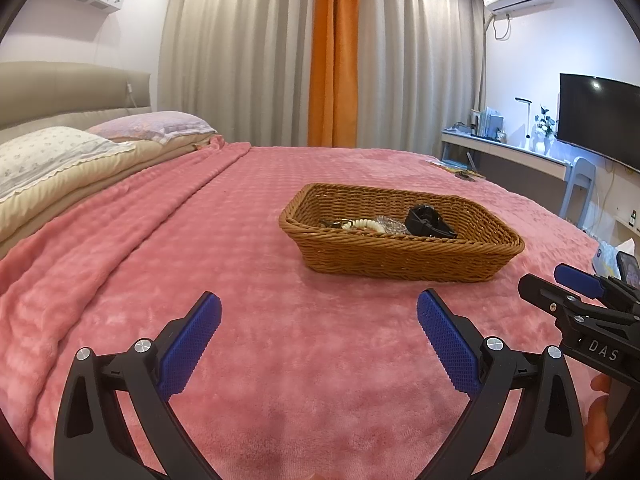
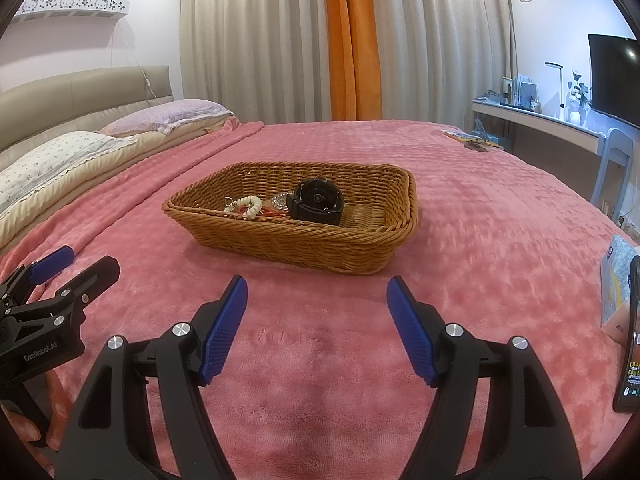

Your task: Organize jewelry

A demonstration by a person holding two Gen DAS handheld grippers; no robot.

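Note:
A brown wicker basket [image 1: 400,256] [image 2: 304,240] sits on the pink blanket. Inside lie a black watch [image 1: 426,222] [image 2: 318,200], a white bead bracelet [image 1: 366,225] [image 2: 248,204], a clear crystal piece [image 1: 390,224] [image 2: 279,201] and something red [image 2: 270,212]. My left gripper [image 1: 319,312] is open and empty, low over the blanket in front of the basket. My right gripper [image 2: 316,292] is open and empty too, just short of the basket's near wall. Each gripper shows at the edge of the other's view, the right one [image 1: 576,280] and the left one [image 2: 68,268].
The pink blanket [image 1: 240,240] covers the bed. Pillows [image 1: 52,152] lie at the far left. A phone [image 2: 631,340] and a tissue pack [image 2: 616,276] lie at the right bed edge. A booklet [image 2: 472,138] lies at the far corner. A desk [image 1: 504,152] and TV stand beyond.

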